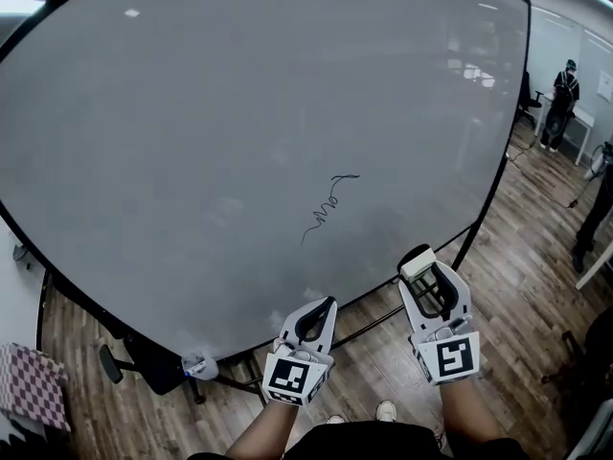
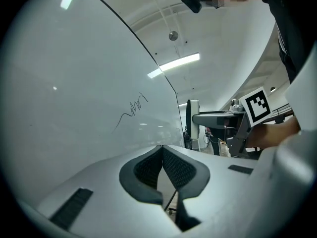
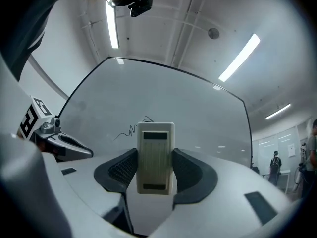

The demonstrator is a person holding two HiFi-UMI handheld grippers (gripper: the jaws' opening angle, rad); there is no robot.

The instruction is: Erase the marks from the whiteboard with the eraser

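Right tool (image 1: 424,274) grips cream rectangular eraser (image 3: 155,155), below black squiggle (image 1: 326,209) on large grey-white whiteboard (image 1: 239,113); left tool (image 2: 162,150) clenched, empty.

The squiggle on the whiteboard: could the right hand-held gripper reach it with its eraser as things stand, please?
Probably yes: the right hand-held gripper holds the eraser below the squiggle, with only bare whiteboard between them.

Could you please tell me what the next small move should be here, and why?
Probably raise the right gripper up and to the left toward the squiggle, until the eraser meets the whiteboard. The eraser is clamped between its jaws, but in the head view it sits below and to the right of the only mark. The left gripper is shut and empty.
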